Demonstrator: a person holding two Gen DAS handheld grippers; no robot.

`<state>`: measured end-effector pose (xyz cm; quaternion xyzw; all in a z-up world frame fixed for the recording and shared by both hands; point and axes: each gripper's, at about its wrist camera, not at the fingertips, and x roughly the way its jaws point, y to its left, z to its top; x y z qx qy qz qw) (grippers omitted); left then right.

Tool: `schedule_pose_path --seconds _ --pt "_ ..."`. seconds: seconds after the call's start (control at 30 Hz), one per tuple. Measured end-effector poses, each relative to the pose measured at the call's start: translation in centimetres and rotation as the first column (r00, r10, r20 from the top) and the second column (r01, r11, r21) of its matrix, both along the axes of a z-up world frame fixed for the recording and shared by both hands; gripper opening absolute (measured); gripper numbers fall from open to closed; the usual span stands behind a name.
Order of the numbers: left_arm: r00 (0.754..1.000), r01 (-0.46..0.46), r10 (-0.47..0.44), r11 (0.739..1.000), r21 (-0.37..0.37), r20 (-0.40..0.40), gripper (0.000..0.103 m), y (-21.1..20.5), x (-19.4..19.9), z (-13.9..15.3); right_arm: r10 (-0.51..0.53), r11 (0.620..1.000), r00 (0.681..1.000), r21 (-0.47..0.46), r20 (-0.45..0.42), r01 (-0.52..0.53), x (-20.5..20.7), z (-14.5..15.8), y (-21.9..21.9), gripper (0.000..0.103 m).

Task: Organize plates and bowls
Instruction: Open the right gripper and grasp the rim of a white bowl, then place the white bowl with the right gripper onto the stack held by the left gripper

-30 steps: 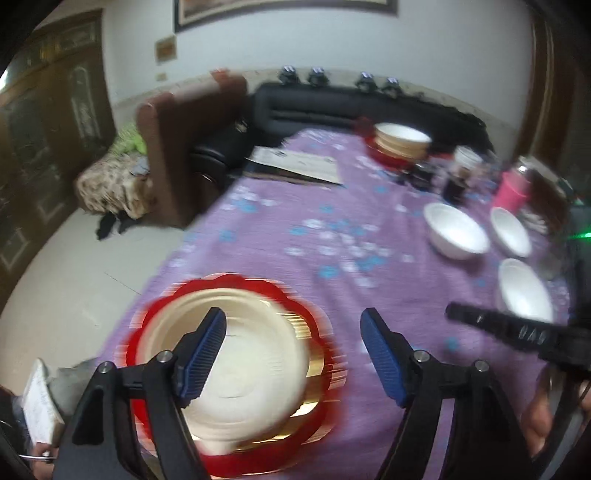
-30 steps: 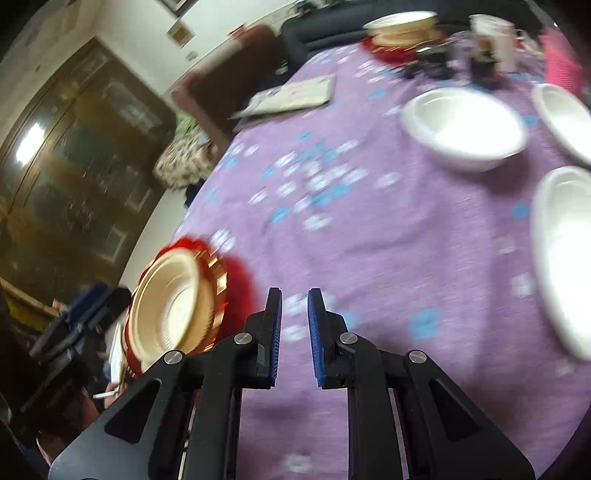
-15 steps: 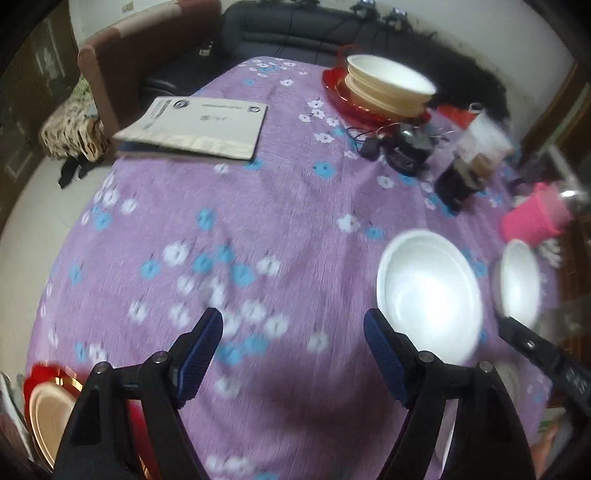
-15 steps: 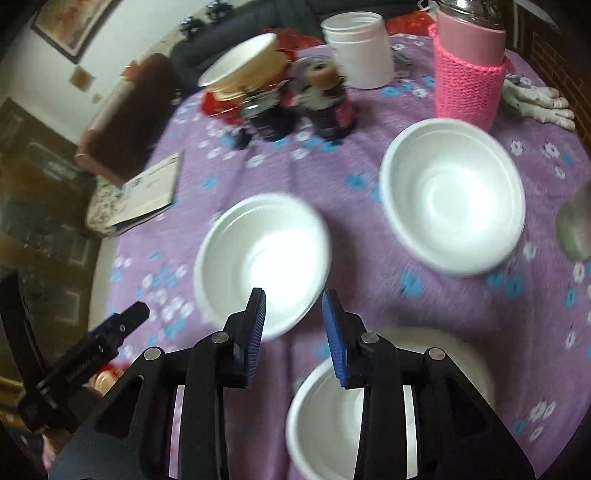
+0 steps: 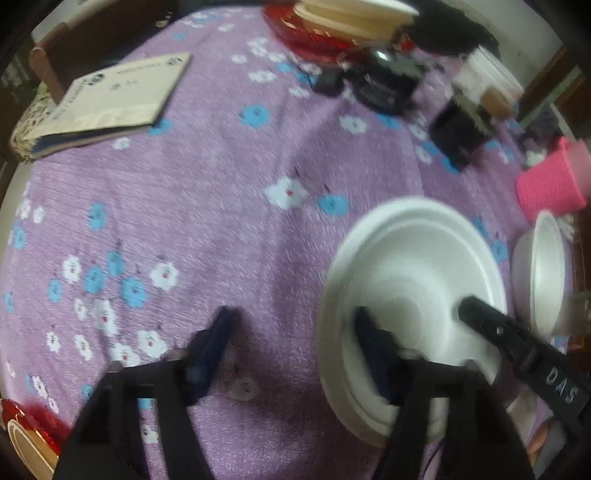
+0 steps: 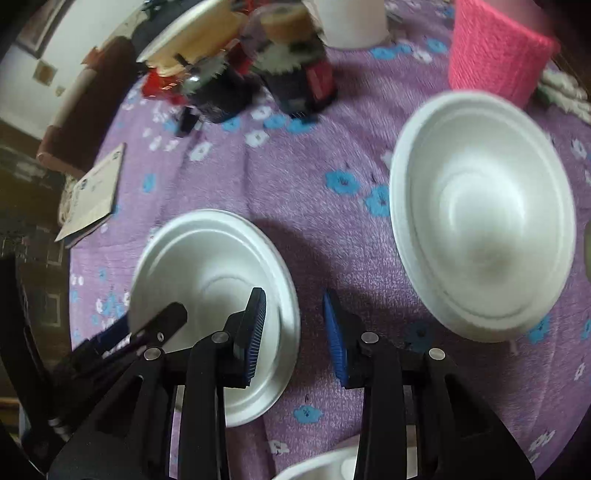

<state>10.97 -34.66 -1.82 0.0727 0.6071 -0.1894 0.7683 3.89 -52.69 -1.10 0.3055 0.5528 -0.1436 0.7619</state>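
A white foam bowl [image 5: 413, 280] sits on the purple flowered tablecloth; it also shows in the right wrist view [image 6: 210, 280]. My left gripper [image 5: 295, 343] is open, its right finger inside the bowl and its left finger outside the left rim. My right gripper [image 6: 295, 325] is open and straddles the bowl's right rim. A second white bowl [image 6: 480, 206] lies to the right, seen edge-on in the left wrist view [image 5: 543, 273]. A third white bowl's rim [image 6: 321, 465] shows at the bottom. A red and gold plate [image 5: 22, 435] lies at the lower left.
A stack of a red plate and cream bowls [image 5: 347, 22] stands at the far side, beside dark jars [image 6: 295, 74], a white cup [image 6: 351, 18] and a pink knitted cup sleeve [image 6: 495, 55]. A booklet [image 5: 114, 99] lies at the far left.
Both grippers have moved forward and down onto the same white bowl. My right gripper's fingers have opened wider. The red and gold plate has dropped to the frame's corner.
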Motion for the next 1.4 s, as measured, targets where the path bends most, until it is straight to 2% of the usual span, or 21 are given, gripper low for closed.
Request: schedule_pose_path --seconds 0.03,0.1,0.13,0.17,0.3,0.47,0.63,0.77,0.87,0.93,1.03,1.23,1.4 --pt "1.000 0.001 -0.001 1.000 0.001 0.021 0.049 0.0 -0.2 0.1 -0.009 1.000 1.000 0.012 0.007 0.009 -0.2 -0.3 0.0 0.032" --pt "1.000 0.015 -0.014 0.998 -0.054 0.020 0.021 0.2 -0.8 0.4 -0.002 1.000 1.000 0.032 0.014 0.002 -0.3 -0.6 0.2 0.029" --pt "0.999 0.030 -0.028 0.997 -0.071 0.017 0.017 0.2 -1.3 0.5 0.006 0.999 1.000 0.034 0.022 -0.007 -0.4 -0.6 0.4 0.015" --pt "0.999 0.041 -0.039 0.998 -0.047 0.036 0.018 0.2 -1.9 0.7 0.024 0.999 0.999 0.034 0.036 -0.026 -0.4 -0.4 1.0 0.011" --pt "0.989 0.052 -0.052 0.999 0.003 0.135 0.020 1.9 -4.2 2.5 0.066 0.995 0.995 -0.079 0.075 -0.060 -1.1 1.3 4.0 0.010" --pt "0.968 0.016 -0.024 0.999 0.032 0.248 0.020 8.5 -6.6 7.5 0.145 0.989 0.973 -0.049 0.179 -0.138 -3.1 4.5 9.1 0.009" --pt "0.935 -0.068 0.052 0.997 0.032 0.350 0.020 17.0 -9.9 12.0 0.259 0.966 0.917 -0.068 0.303 -0.250 -5.3 9.0 17.2 0.009" --pt "0.906 -0.142 0.117 0.989 0.032 0.406 0.019 23.8 -13.2 14.2 0.360 0.930 0.853 -0.071 0.379 -0.361 -7.5 11.5 24.0 0.009" --pt "0.887 -0.186 0.147 0.982 0.046 0.437 0.020 27.4 -15.6 14.4 0.430 0.896 0.807 -0.081 0.404 -0.437 -9.3 12.4 28.6 0.009" --pt "0.884 -0.198 0.153 0.978 0.058 0.441 0.019 29.0 -16.8 14.2 0.478 0.871 0.782 -0.103 0.399 -0.480 -10.6 12.5 31.4 0.010" --pt "0.890 -0.187 0.138 0.980 0.071 0.434 0.019 30.9 -18.0 13.1 0.509 0.852 0.770 -0.097 0.385 -0.515 -11.9 12.1 33.8 0.010" --pt "0.929 -0.135 0.115 0.990 0.030 0.353 0.019 32.7 -17.1 10.6 0.517 0.850 0.788 -0.095 0.334 -0.518 -11.6 10.4 35.6 0.009" --pt "0.936 -0.137 0.119 0.990 0.032 0.331 0.020 34.0 -16.0 9.1 0.520 0.852 0.803 -0.105 0.293 -0.513 -10.2 9.2 37.1 0.009"
